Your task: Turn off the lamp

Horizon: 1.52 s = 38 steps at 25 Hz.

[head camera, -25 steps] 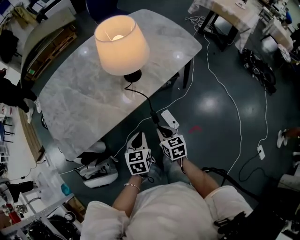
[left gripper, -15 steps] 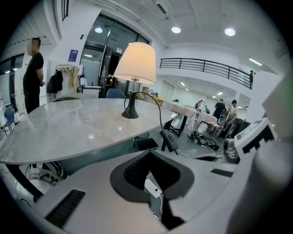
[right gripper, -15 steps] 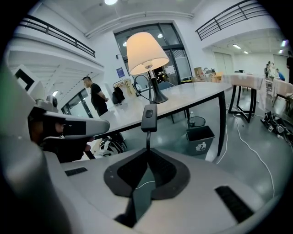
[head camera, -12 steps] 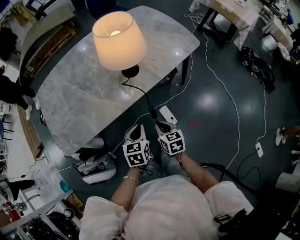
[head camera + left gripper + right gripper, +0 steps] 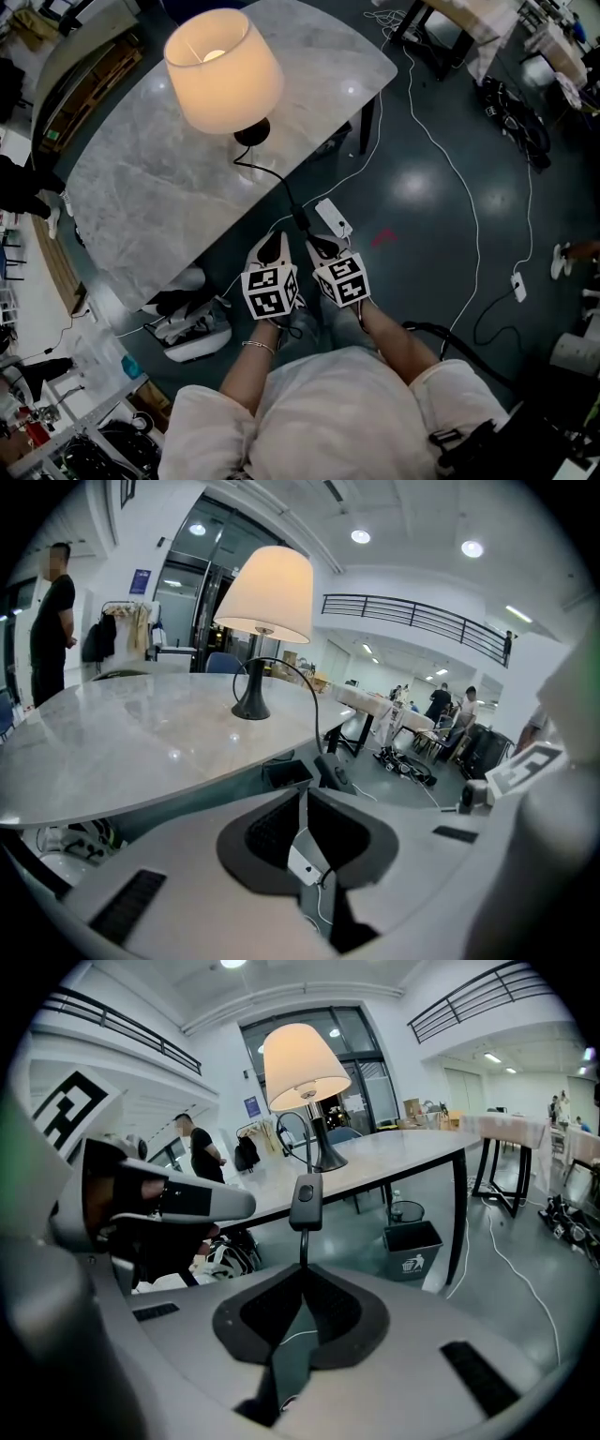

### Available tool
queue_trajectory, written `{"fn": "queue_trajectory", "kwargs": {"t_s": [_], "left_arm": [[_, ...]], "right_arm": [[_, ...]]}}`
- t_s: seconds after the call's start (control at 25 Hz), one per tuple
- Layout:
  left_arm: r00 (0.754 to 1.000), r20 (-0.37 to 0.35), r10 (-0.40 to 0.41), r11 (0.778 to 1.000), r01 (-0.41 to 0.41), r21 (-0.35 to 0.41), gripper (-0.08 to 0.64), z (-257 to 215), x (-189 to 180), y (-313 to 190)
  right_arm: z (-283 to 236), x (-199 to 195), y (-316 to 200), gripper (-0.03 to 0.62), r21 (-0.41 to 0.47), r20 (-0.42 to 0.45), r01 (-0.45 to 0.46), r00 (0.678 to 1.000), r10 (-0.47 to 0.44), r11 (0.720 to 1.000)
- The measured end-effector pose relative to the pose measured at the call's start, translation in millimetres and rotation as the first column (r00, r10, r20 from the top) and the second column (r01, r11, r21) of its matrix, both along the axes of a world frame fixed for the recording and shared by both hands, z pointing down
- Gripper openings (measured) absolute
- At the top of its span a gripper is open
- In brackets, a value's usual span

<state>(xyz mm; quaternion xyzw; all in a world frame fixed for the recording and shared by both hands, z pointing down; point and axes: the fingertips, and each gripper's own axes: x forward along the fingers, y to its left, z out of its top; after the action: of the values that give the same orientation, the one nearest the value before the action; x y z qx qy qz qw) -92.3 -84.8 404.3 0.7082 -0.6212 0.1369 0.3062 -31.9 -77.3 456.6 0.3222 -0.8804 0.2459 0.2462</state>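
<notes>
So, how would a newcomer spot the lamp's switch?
Start at the marble table with the lit lamp and follow its black cord off the near edge. The switch is the small black block on that cord, just above the right gripper shut on the cord; the white box nearby lies on the floor instead.

- A big open lab or workshop hall: glossy dark floor (image 5: 422, 197) with loose cables (image 5: 477, 234) trailing across it.
- Work tables (image 5: 372, 705) and standing people (image 5: 439, 703) at the far right.
- Upper-level railing (image 5: 412, 616) and ceiling spotlights (image 5: 361, 536) overhead.
</notes>
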Motion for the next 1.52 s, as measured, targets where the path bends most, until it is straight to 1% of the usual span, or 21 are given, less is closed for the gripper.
{"fn": "queue_trajectory", "kwargs": {"t_s": [0.2, 0.24, 0.32, 0.36, 0.44, 0.6, 0.72, 1.04, 1.28, 1.52], "left_arm": [[1.000, -0.011, 0.028, 1.000, -0.028, 0.006, 0.011, -1, 4, -14], [0.999, -0.017, 0.039, 0.999, -0.038, 0.007, 0.021, -2, 7, -17], [0.998, -0.031, 0.063, 0.998, -0.063, 0.010, 0.083, -1, 12, -22], [0.997, -0.036, 0.074, 0.997, -0.074, 0.013, 0.100, -1, 14, -24], [0.995, -0.050, 0.091, 0.996, -0.090, 0.021, 0.114, 0, 17, -28], [0.987, -0.106, 0.117, 0.993, -0.115, 0.022, 0.146, 3, 28, -38], [0.983, -0.130, 0.129, 0.992, -0.127, 0.021, 0.147, 5, 32, -48], [0.978, -0.150, 0.145, 0.989, -0.145, 0.012, 0.147, 9, 36, -61], [0.973, -0.181, 0.144, 0.988, -0.150, -0.020, 0.146, 15, 38, -65], [0.976, -0.168, 0.138, 0.989, -0.144, -0.019, 0.143, 17, 36, -66]], "right_arm": [[3, 0, -1, 0.014, -0.004, 0.001, 0.008, 1.000, -0.008, 1.000], [3, 0, -2, 0.014, -0.004, 0.002, 0.009, 1.000, -0.009, 1.000], [3, 0, -4, 0.014, -0.003, 0.001, 0.012, 1.000, -0.012, 1.000], [3, 0, -4, 0.014, -0.001, 0.000, 0.013, 1.000, -0.013, 1.000], [4, 0, -5, 0.014, 0.004, -0.002, 0.017, 1.000, -0.017, 1.000], [6, 4, -6, 0.014, 0.008, -0.005, 0.025, 1.000, -0.025, 1.000], [7, 7, -8, 0.014, 0.011, -0.002, 0.030, 1.000, -0.030, 0.999], [7, 9, -9, 0.014, 0.010, 0.007, 0.041, 0.999, -0.041, 0.999], [8, 12, -10, 0.014, 0.011, 0.006, 0.053, 0.999, -0.053, 0.999], [10, 12, -12, 0.014, 0.009, 0.009, 0.058, 0.998, -0.058, 0.998]]}}
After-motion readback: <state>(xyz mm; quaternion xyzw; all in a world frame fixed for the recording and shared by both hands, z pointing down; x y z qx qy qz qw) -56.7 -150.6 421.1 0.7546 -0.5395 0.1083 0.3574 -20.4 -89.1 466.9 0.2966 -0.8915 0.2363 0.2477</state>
